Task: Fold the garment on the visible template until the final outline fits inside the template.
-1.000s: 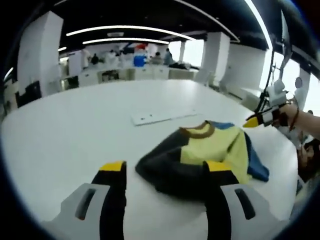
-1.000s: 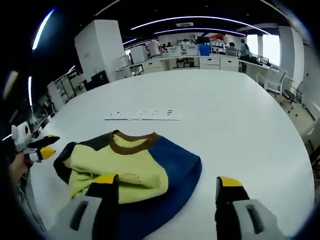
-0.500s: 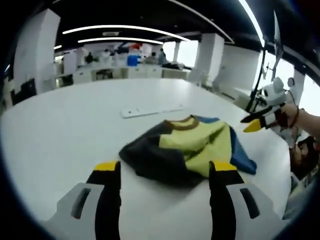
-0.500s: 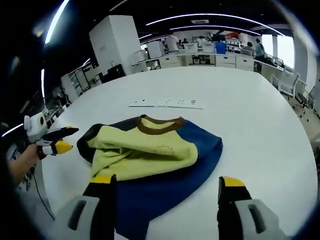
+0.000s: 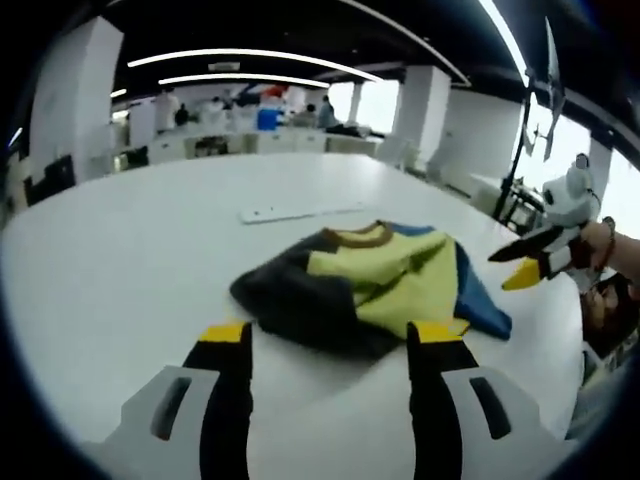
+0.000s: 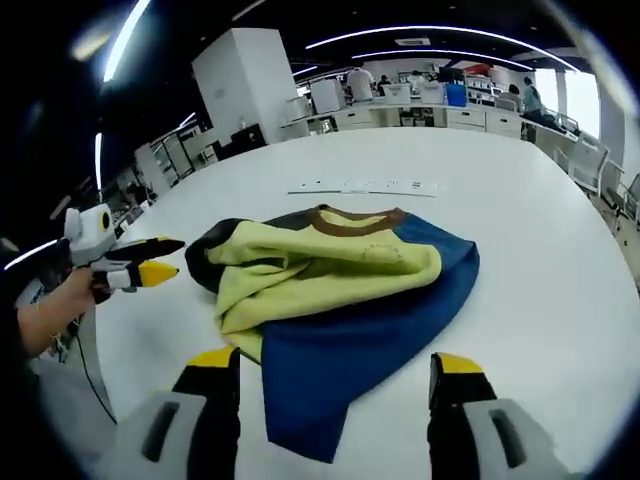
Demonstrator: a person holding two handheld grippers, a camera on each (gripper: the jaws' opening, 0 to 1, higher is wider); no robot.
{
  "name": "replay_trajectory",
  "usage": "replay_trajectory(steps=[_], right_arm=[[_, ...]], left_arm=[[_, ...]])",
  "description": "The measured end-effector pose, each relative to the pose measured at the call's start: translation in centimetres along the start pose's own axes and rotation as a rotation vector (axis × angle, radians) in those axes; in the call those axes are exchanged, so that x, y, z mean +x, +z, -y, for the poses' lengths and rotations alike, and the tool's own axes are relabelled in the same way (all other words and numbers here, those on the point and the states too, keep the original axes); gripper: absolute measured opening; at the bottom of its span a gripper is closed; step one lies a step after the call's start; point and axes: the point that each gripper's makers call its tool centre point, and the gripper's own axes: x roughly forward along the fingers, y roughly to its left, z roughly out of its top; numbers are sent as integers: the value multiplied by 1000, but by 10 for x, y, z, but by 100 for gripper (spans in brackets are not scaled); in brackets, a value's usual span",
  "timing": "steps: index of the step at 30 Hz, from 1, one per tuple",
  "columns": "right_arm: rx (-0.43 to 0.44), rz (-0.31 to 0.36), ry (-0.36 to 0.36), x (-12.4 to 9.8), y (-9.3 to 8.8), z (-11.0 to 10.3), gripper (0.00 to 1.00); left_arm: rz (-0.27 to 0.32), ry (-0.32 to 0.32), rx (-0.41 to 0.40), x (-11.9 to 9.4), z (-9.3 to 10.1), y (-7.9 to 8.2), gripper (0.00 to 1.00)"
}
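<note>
Yellow, navy and black, the garment (image 6: 335, 295) lies in a loose, crumpled heap on the white table (image 6: 540, 230), its brown collar toward a white strip (image 6: 365, 187) that lies just beyond it. Over the last second both views have drawn back and swung a little; the heap now shows more of its blue underside in the right gripper view, spread toward the camera. The left gripper (image 5: 327, 335) hangs near the black edge, jaws apart and empty. The right gripper (image 6: 335, 365) hovers just short of the blue corner, also spread and holding nothing. Neither touches cloth. I judge the fold barely begun: the shirt needs flattening first. No template outline is clear to me.
</note>
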Motion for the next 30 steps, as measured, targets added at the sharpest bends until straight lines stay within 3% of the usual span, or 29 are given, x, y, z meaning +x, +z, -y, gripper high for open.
replay_trajectory(steps=[10, 19, 25, 30], right_arm=[[-88, 12, -12, 4, -14, -26, 62], [-75, 13, -7, 10, -27, -39, 49], [-128, 9, -49, 13, -34, -34, 36], [-190, 3, -87, 15, -38, -29, 22]], left_arm=[[-22, 25, -59, 11, 3, -18, 47], [-7, 74, -101, 18, 0, -21, 36], [-3, 81, -125, 21, 0, -22, 29], [-1, 71, -178, 25, 1, -24, 15]])
